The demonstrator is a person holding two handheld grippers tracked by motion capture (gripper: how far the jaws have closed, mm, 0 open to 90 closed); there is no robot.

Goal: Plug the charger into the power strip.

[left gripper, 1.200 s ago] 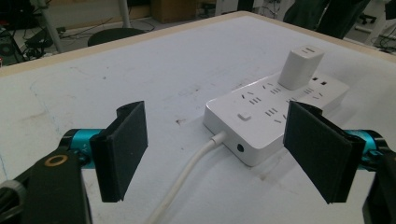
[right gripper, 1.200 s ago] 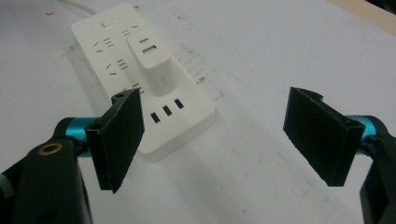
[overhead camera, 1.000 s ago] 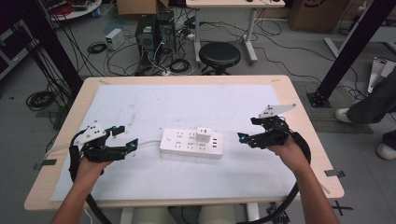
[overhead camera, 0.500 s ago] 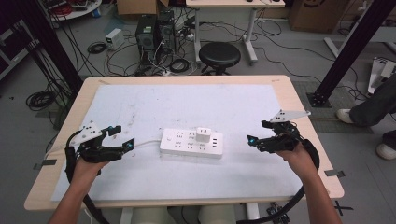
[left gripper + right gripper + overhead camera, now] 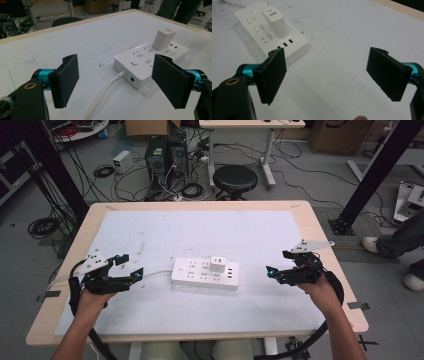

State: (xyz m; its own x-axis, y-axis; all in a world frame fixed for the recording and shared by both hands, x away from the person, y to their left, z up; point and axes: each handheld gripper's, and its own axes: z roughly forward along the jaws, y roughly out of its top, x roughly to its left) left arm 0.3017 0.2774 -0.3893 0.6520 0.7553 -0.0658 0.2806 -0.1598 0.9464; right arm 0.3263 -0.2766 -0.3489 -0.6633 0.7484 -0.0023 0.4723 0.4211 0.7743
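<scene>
- the left gripper (image 5: pixel 131 271) sits in the person's left hand (image 5: pixel 90 301) low over the white mat (image 5: pixel 200 235), its fingers (image 5: pixel 65 79) spread wide with only bare mat and cable between them.
- the white power strip (image 5: pixel 205 274) lies flat on the mat ahead of the left fingertips, apart from them; in the left gripper view its cable end faces the gap between the pads.
- the strip's white cable (image 5: pixel 105 96) runs from that end back through the open gap of the left gripper, touching neither pad.
- a white usb charger (image 5: pixel 217 264) stands upright, plugged into the strip's top, at the end farther from the left fingers.
- the right gripper (image 5: pixel 272 272) is held by the person's right hand (image 5: pixel 320 290), its jaws having just been opening; its fingers (image 5: pixel 273 75) now stand wide apart with nothing between them.
- in the right gripper view the power strip (image 5: pixel 269 30) lies beyond and to the side of the one pad, near it but not touching; the charger (image 5: pixel 275 22) rises from it, and three usb ports face the gripper.
- both grippers point inward at the strip, which lies between them, clear of each.
</scene>
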